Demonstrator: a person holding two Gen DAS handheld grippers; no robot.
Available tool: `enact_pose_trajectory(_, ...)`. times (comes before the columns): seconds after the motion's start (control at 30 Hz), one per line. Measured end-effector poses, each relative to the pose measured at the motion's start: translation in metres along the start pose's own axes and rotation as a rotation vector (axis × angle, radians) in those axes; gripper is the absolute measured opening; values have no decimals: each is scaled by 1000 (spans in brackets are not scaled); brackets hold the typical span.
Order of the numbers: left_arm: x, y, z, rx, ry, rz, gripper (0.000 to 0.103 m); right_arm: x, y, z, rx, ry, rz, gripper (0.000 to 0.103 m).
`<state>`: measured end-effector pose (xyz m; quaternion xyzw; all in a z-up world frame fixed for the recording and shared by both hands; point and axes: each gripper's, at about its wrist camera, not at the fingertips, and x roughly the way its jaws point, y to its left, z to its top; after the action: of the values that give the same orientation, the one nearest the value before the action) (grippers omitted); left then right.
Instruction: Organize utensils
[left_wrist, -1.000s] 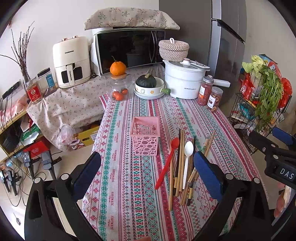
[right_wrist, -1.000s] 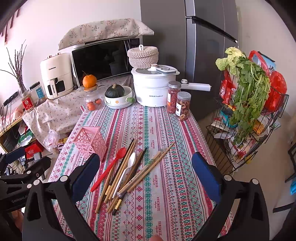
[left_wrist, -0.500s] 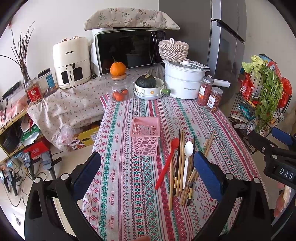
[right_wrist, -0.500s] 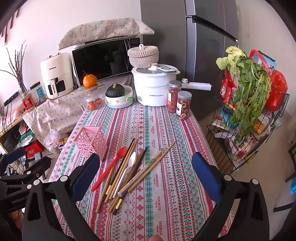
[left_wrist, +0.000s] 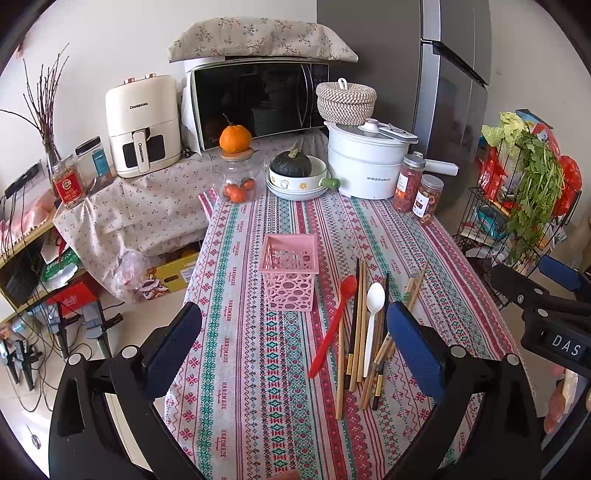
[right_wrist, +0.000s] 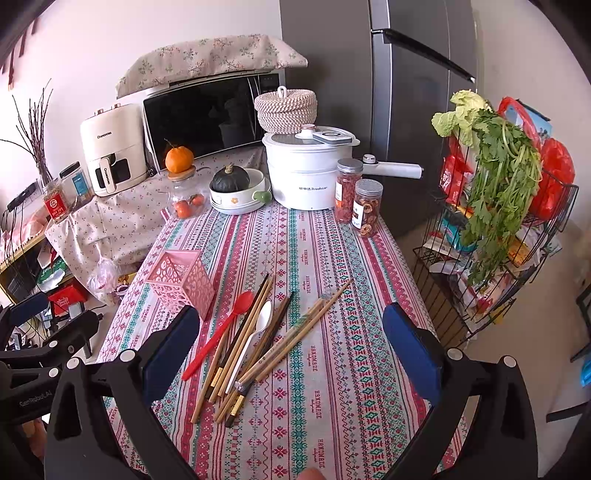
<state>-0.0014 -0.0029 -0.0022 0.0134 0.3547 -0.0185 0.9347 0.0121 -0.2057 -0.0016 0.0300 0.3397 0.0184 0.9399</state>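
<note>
Both my grippers hovering over the table, jaws spread wide, gripping nothing.
Red spoon (left_wrist: 334, 320), white spoon (left_wrist: 372, 321) and chopsticks (right_wrist: 295, 334) are lying right of the pink basket (left_wrist: 290, 271).

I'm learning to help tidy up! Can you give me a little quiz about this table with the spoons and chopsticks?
1. True or false: the pink basket already has utensils inside.
2. Which lies closest to the basket? A) red spoon B) white spoon C) the two snack jars
3. Fill in: both the left tool and the right tool are ____ and holding nothing.

Key:
1. False. It stands upright and looks empty; the chopsticks and spoons lie on the tablecloth beside it.
2. A
3. open
</note>
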Motion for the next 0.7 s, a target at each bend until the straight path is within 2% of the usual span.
enact_pose_trajectory(0.7,-1,0,0,0,-2,1,96,1,0,0,-1,4,2,97)
